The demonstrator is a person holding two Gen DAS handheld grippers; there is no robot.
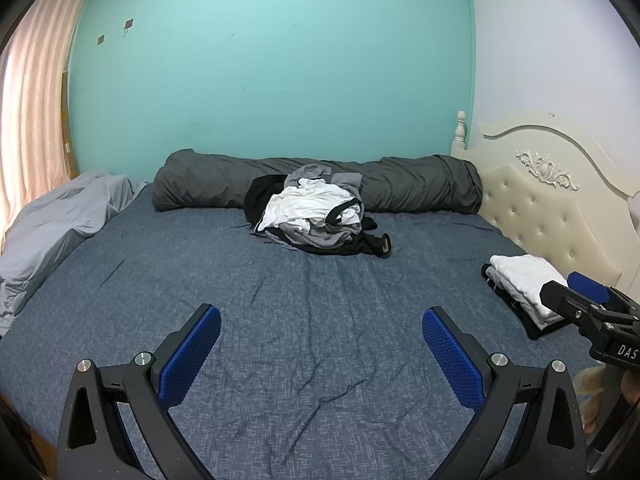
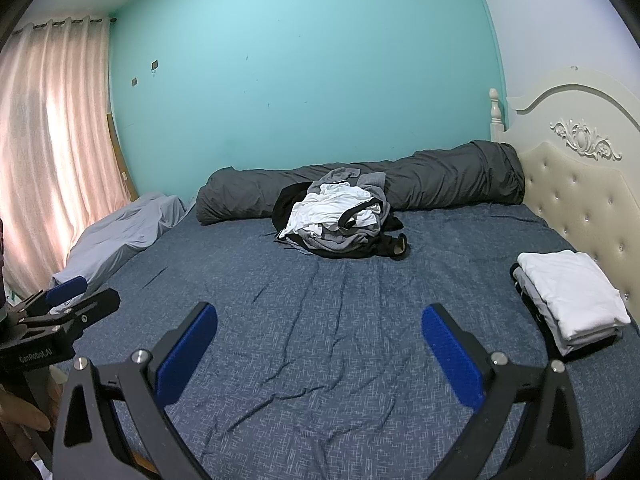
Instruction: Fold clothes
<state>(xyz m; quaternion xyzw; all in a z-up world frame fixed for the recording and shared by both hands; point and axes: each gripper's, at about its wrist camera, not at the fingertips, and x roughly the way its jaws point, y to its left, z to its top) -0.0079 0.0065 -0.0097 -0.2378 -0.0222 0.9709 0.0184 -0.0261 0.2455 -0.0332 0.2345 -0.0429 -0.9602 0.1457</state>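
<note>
Hovering over bare bed sheet [image 1: 320, 344], left gripper [image 1: 321, 350] and right gripper [image 2: 318, 346] both fingers wide apart, empty — next, reach clothes pile [image 1: 320, 216], pinch top white shirt [image 1: 308, 208] by one edge; folded stack [image 2: 568, 300] stays clear.

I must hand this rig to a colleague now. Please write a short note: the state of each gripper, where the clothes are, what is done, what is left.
Left gripper: open, empty, above the bare middle of the blue bedsheet.
Right gripper: open, empty, beside it at the same height.
Done: a folded stack, white shirt on top, lies on the sheet near the cream headboard.
Left: the unfolded pile of white, grey and black clothes lies at the far side, against the rolled dark grey duvet. Take the next garment from it.
</note>
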